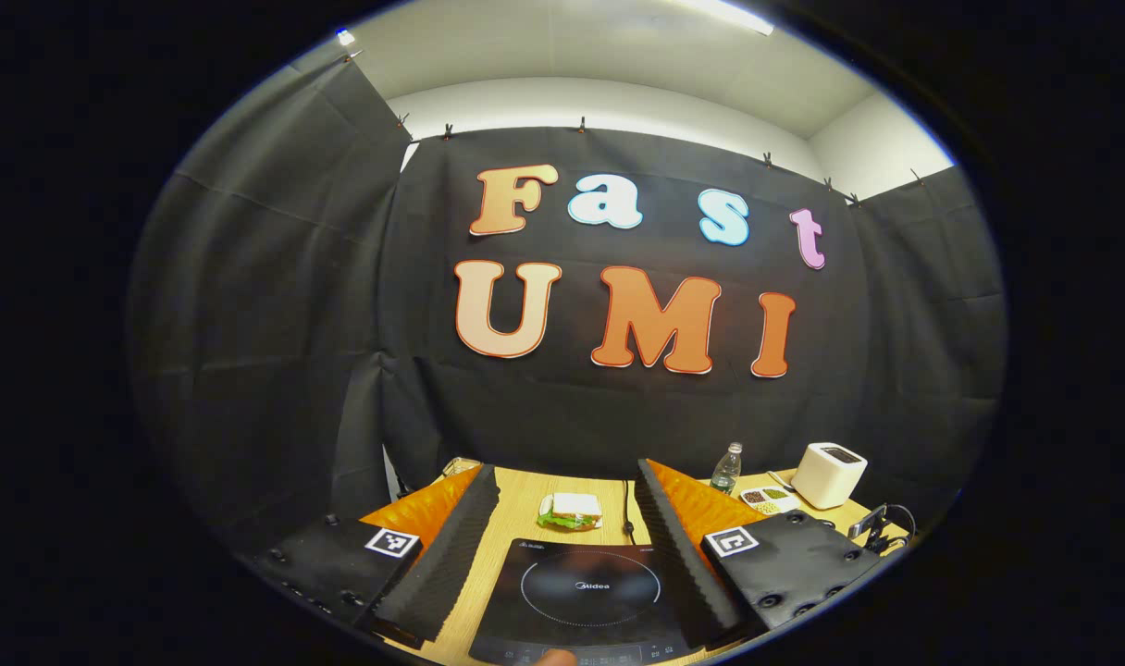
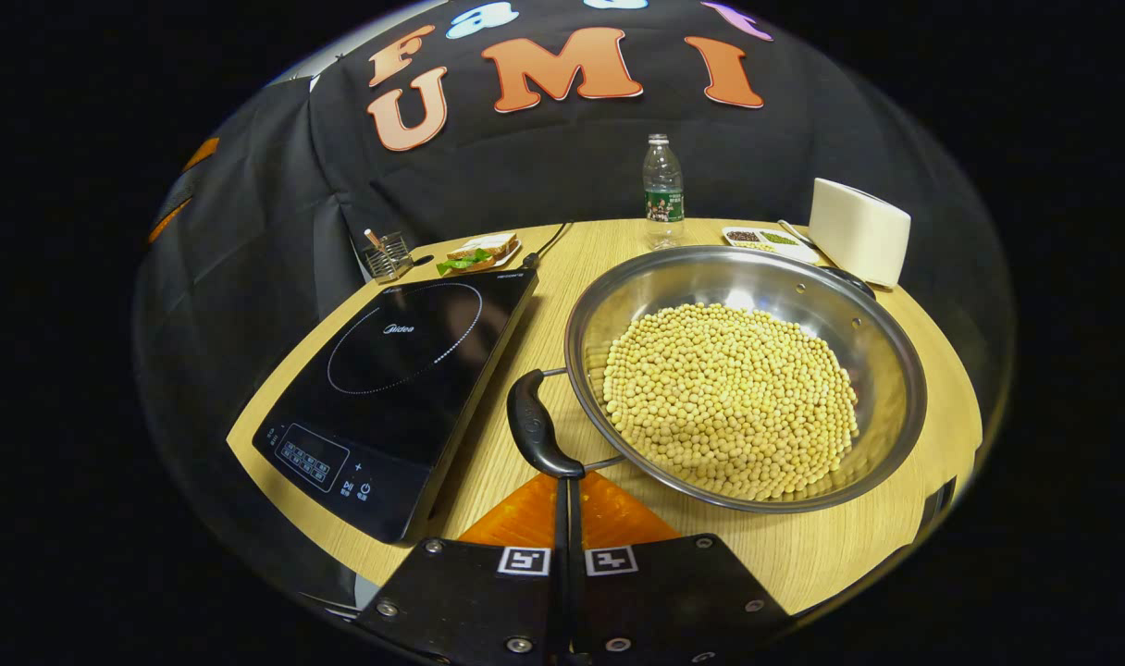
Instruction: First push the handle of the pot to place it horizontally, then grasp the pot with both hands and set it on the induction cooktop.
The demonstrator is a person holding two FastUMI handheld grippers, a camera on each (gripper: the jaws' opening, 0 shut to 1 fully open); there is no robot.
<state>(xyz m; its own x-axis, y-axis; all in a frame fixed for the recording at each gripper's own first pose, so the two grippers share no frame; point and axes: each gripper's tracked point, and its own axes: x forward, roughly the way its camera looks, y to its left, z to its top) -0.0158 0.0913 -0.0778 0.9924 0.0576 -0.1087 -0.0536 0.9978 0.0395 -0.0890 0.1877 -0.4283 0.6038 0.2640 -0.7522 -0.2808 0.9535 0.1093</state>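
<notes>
Pot [image 2: 746,375], full of beans, sits on the tabletop [image 2: 933,370] just ahead of the right tongs [image 2: 562,518], pressed narrow, empty, tips at its near handle [image 2: 535,427], likely for pushing. Left tongs [image 1: 562,564] gape wide over the induction cooktop [image 1: 586,592], waiting.

On my tabletop [image 2: 803,555] I count one pot [image 2: 746,375] of beans right of centre, one induction cooktop [image 2: 405,370] at left, and along the top one bottle [image 2: 662,192], one sandwich [image 2: 477,252], one toaster [image 2: 859,231], one holder [image 2: 387,254].
</notes>
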